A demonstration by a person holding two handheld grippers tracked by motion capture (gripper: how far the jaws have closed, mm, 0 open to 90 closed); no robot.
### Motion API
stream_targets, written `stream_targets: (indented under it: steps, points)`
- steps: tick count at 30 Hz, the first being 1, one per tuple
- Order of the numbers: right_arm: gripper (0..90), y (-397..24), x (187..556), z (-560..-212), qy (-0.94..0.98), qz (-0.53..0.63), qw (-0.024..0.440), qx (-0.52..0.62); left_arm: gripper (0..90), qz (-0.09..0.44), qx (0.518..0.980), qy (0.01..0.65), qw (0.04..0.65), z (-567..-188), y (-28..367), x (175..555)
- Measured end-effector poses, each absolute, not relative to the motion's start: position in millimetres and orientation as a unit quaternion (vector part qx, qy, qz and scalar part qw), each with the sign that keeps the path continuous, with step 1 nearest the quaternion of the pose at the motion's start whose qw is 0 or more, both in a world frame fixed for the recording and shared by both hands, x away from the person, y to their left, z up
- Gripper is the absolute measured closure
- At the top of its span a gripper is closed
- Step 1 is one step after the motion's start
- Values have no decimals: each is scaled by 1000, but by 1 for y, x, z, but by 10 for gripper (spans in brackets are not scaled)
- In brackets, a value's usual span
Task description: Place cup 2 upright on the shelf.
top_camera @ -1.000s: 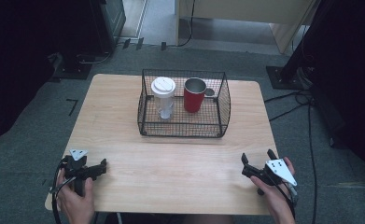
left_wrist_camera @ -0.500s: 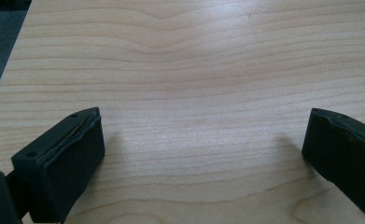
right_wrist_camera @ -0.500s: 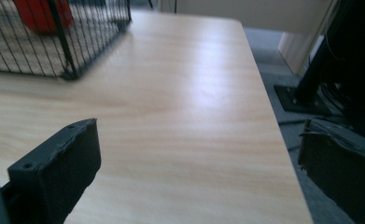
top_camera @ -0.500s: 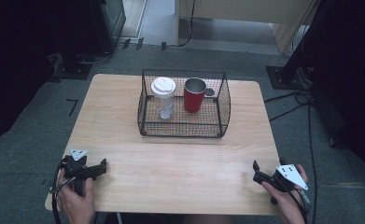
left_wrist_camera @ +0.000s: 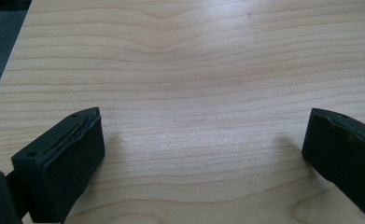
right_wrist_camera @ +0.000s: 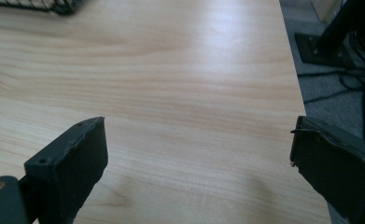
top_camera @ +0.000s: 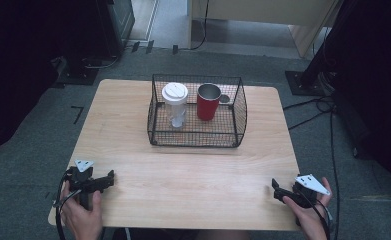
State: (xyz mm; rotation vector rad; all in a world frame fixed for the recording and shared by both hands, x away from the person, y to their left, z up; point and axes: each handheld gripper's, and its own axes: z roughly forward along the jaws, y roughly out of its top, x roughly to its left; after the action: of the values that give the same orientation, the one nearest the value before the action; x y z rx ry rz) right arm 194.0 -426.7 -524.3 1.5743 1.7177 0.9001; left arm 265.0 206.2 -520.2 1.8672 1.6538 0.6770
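A black wire basket (top_camera: pixel 239 117) stands at the middle back of the wooden table (top_camera: pixel 193 170). Inside it are a white lidded cup (top_camera: pixel 175 102) on the left and a red metal cup (top_camera: pixel 208 104) on the right. My left gripper (top_camera: pixel 109 178) rests low at the table's front left, held in a hand, and its jaws (left_wrist_camera: pixel 203 154) stand open over bare wood. At the front right corner my right gripper (top_camera: pixel 275 188) is also open. Its jaws (right_wrist_camera: pixel 199 158) have just been closing a little, and nothing lies between them.
The table's right edge runs just past the right gripper, with grey carpet (right_wrist_camera: pixel 339 79) and black cables (top_camera: pixel 323 107) beyond. Dark stands and furniture ring the table. A broad strip of bare wood separates the basket from both grippers.
My right hand has slid to the right and nearer the table's front edge. The left hand, the basket and both cups have stayed where they were.
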Motion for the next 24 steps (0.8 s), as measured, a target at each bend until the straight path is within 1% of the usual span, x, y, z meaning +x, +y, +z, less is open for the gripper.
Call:
stream_targets:
  steps: [2,6,24]
  points:
    - [44,-426,198,-526,660,322,303,607,0,252,694,615,275,-520,206,265]
    - [32,-427,204,-529,672,299,257,627,0,252,694,615,275,-520,206,265]
    - [25,-428,204,-529,671,297,259,628,0,252,695,615,275,-520,206,265]
